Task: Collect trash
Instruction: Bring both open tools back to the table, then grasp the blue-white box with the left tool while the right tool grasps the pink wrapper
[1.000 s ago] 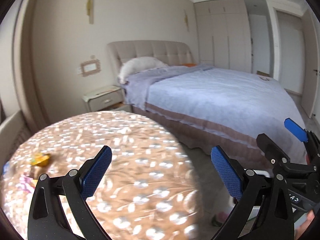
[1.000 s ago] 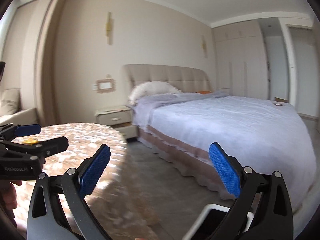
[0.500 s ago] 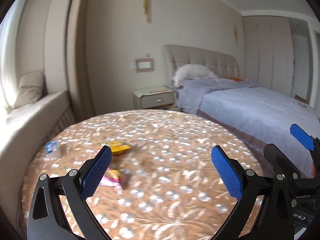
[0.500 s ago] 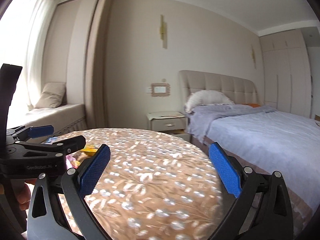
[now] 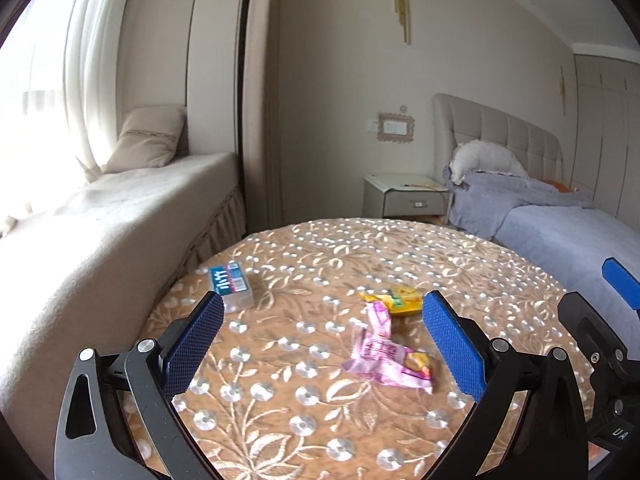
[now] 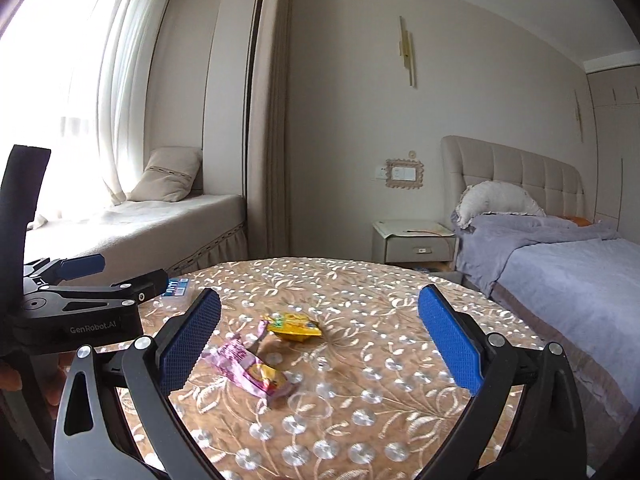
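A pink wrapper and a yellow wrapper lie side by side on the round table with a brown floral cloth. A small blue-and-white pack lies at the table's far left. My left gripper is open and empty, held above the table with the pink wrapper between its fingers' line of sight. My right gripper is open and empty, above the table to the right of the pink wrapper and the yellow wrapper. The pack shows partly behind the left gripper's body.
A cushioned window seat with a pillow runs along the left. A bedside cabinet stands behind the table. A bed with a lilac cover fills the right side.
Both grippers have swung left from the bed towards the table. The wrappers and the pack now sit in front of them. Both stay open.
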The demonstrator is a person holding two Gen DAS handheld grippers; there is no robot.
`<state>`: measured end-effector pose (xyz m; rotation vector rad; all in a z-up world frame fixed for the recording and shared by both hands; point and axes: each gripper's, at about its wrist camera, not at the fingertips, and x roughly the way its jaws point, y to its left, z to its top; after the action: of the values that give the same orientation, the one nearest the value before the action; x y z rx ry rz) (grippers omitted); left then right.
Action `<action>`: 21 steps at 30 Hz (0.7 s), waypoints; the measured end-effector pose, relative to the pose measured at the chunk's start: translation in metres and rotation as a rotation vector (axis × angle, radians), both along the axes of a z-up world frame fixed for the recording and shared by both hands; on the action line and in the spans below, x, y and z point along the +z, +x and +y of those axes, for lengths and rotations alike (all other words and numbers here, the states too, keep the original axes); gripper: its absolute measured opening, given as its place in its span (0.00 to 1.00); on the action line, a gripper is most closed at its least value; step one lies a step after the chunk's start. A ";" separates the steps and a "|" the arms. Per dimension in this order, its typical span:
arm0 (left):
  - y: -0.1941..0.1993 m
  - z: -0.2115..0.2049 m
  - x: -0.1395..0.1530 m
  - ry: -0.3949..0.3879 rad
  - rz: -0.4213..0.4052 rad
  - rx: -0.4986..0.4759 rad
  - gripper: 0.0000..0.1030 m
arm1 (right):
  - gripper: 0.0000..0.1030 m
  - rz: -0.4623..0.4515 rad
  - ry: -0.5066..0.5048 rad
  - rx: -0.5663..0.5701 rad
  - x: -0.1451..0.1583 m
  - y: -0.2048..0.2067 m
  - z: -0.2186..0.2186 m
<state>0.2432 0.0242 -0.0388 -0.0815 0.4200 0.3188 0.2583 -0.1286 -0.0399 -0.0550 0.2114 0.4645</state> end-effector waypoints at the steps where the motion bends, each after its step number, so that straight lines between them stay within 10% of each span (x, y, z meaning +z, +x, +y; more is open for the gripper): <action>1: 0.000 0.008 -0.001 -0.011 0.001 0.011 0.95 | 0.95 0.007 0.008 0.010 0.001 0.005 0.005; 21: 0.078 0.133 -0.037 -0.082 0.112 0.216 0.95 | 0.95 0.091 -0.136 0.201 -0.013 0.100 0.156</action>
<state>0.3214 0.1569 -0.0757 -0.1905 0.5366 0.5204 0.3586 0.0273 -0.0524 -0.1898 0.3286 0.6534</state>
